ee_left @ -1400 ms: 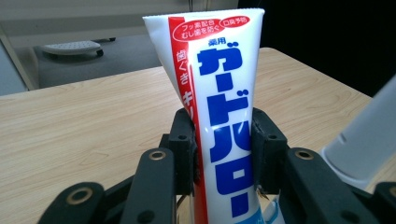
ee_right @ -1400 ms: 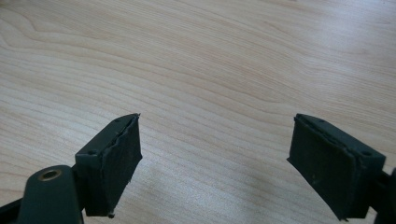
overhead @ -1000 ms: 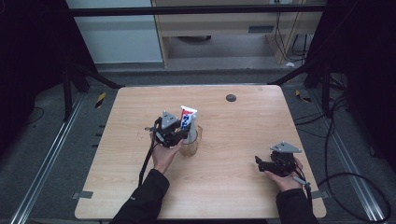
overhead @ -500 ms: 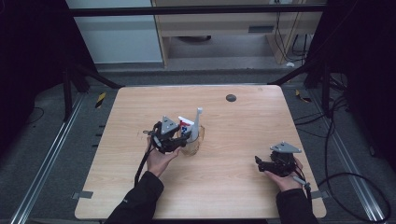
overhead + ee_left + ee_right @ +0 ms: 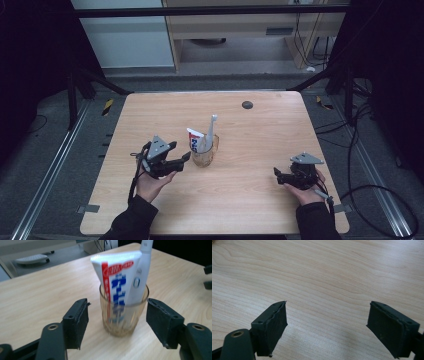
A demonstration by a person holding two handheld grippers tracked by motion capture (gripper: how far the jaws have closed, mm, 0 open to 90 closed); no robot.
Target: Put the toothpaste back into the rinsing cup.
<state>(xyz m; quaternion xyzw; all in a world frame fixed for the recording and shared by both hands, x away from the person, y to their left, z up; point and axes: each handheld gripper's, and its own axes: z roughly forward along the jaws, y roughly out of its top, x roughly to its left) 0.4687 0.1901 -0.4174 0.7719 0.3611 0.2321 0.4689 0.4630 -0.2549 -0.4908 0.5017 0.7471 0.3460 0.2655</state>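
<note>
Left gripper (image 5: pixel 117 322), jaws just opened wide, frames the glass (image 5: pixel 123 312); its view reads the blue-and-red toothpaste (image 5: pixel 117 277) lettering

A light wooden table (image 5: pixel 260 195) stands on grey floor (image 5: pixel 60 120) between metal rails (image 5: pixel 47 170), with a pale cabinet (image 5: pixel 235 30) and cables (image 5: pixel 360 135) beyond.

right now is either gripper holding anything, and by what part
Nothing is held. The left gripper has just opened, its jaws clear of the glass cup. The right gripper is open over bare table.
</note>
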